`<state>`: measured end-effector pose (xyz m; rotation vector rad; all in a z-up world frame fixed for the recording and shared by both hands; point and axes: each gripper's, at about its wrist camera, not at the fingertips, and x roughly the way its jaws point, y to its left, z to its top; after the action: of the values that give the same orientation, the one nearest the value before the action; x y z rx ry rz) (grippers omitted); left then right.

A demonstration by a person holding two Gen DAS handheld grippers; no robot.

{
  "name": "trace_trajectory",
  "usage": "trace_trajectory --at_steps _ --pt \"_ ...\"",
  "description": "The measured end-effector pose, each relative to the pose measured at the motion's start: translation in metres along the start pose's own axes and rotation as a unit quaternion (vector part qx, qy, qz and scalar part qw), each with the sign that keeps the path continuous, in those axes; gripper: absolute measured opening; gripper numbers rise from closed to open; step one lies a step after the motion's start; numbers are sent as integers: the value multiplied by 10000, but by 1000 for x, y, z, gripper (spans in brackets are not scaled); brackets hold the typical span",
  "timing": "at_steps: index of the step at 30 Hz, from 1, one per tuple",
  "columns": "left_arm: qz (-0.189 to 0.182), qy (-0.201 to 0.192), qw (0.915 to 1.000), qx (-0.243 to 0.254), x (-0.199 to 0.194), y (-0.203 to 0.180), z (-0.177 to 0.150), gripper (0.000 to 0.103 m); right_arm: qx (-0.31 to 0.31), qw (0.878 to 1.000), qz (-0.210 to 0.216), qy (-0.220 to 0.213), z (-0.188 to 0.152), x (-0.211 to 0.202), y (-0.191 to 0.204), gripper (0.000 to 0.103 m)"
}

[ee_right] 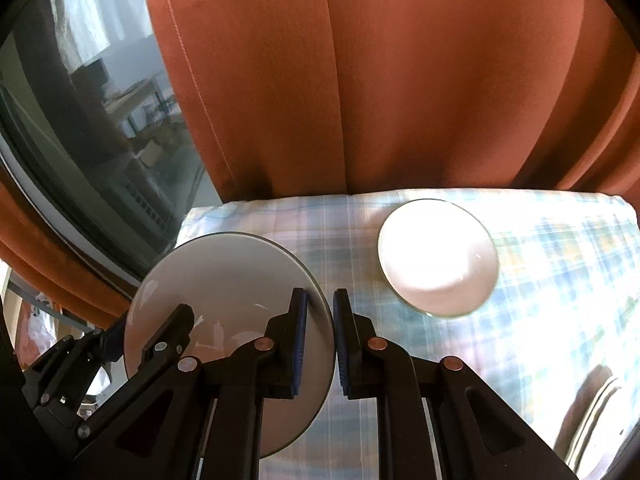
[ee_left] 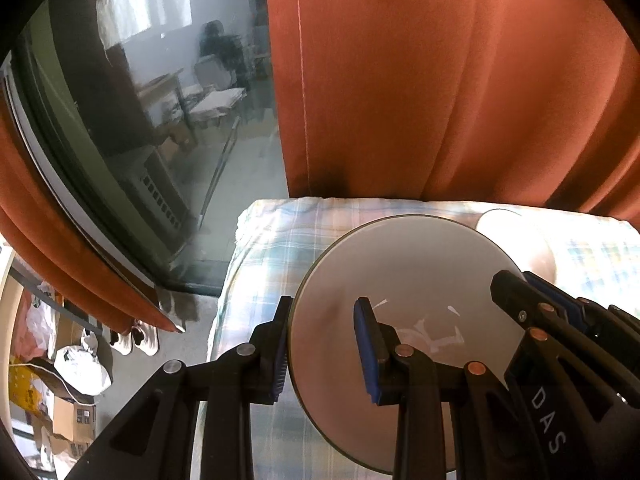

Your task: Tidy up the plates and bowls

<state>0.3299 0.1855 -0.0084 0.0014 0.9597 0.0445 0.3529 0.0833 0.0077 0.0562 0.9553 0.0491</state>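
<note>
Plate (ee_left: 404, 280) held by both grippers at opposite rim edges, raised off the checked cloth (ee_left: 264, 248). Left gripper (ee_left: 326, 350) pinches the near-left rim, one pad above and one below. Right gripper (ee_right: 320, 342) is clamped on the right rim, jaws nearly together.

Handling, as judged: glazed ceramic, stiff, smooth, likely slippery and breakable; thin rim is the only purchase, so a two-sided hold suits it. Keep it level.

Bowl (ee_right: 438, 258) sits upright on the cloth, well apart to the right, in bright sun. Cloth looks soft and padded, forgiving for set-down. Orange curtain (ee_right: 400, 80) behind; glass door (ee_left: 140, 120) at left.
</note>
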Motion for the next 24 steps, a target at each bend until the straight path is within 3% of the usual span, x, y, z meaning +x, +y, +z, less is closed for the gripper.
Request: trace_trajectory --at_steps 9,24 --pt "-163 -172 9997 107 -42 -9 -27 29 163 9995 -165 -195 -30 -58 -8 17" --pt "105 -274 9996 48 -96 -56 -79 29 -20 9995 89 -287 -84 -113 -51 17"
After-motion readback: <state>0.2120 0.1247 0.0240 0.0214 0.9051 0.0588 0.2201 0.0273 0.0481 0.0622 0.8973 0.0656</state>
